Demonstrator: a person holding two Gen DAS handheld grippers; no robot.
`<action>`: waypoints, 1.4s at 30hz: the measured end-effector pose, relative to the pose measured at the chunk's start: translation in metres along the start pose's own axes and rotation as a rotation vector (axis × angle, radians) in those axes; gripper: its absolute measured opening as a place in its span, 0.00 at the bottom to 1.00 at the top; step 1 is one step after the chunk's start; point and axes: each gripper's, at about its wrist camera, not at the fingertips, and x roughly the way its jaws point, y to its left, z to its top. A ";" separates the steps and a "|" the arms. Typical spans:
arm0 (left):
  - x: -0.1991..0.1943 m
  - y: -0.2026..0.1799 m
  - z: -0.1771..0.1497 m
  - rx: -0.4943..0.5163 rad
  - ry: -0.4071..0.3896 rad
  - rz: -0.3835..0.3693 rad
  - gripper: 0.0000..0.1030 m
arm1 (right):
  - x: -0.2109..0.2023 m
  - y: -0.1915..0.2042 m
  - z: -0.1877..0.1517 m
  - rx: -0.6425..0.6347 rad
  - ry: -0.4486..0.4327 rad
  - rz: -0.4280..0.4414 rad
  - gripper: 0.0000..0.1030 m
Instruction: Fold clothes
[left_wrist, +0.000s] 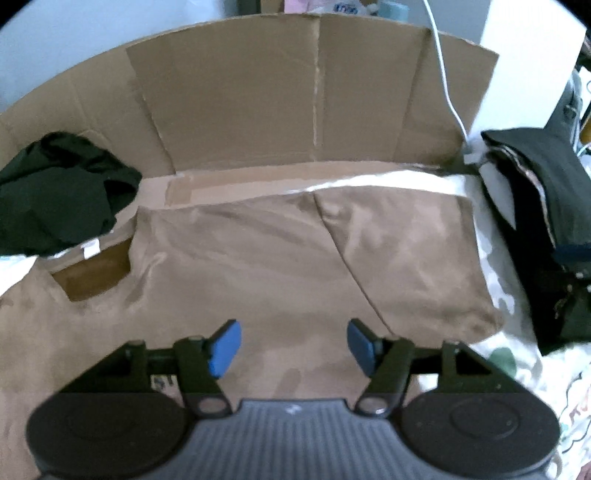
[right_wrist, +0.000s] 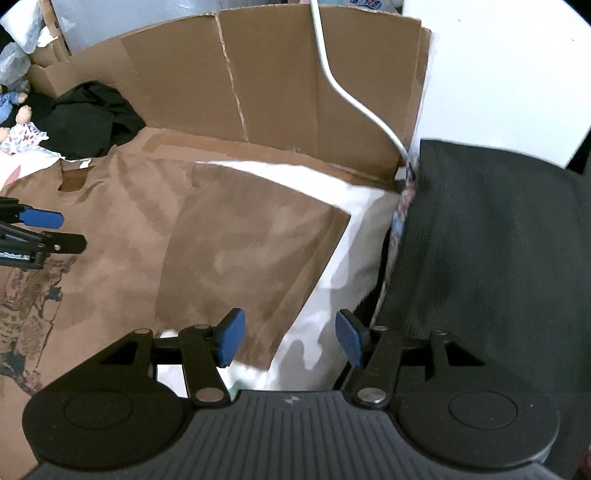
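Tan T-shirt (left_wrist: 258, 258) lies spread on the white bedding (right_wrist: 354, 229), its right side panel (right_wrist: 240, 251) turned in over the body; a printed graphic (right_wrist: 29, 295) shows on the near left part. Left gripper (left_wrist: 293, 347) hovers over the shirt, jaws apart, holding nothing. Right gripper (right_wrist: 290, 341) likewise apart, over the folded panel's near edge. Crumpled black garment (left_wrist: 59, 192) far left; dark folded stack (right_wrist: 480, 258) right. Likely mid-fold: the opposite side wants the same turn-in, pinched at its edge.
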 end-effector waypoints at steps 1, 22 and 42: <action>0.001 -0.004 -0.001 -0.007 0.013 -0.005 0.65 | -0.001 0.001 -0.003 0.010 0.000 0.009 0.58; 0.034 -0.041 -0.016 0.035 0.122 -0.040 0.56 | 0.032 0.004 -0.048 0.289 0.090 0.055 0.63; 0.029 -0.036 -0.014 0.020 0.067 -0.060 0.82 | 0.046 0.011 -0.057 0.315 0.095 0.015 0.64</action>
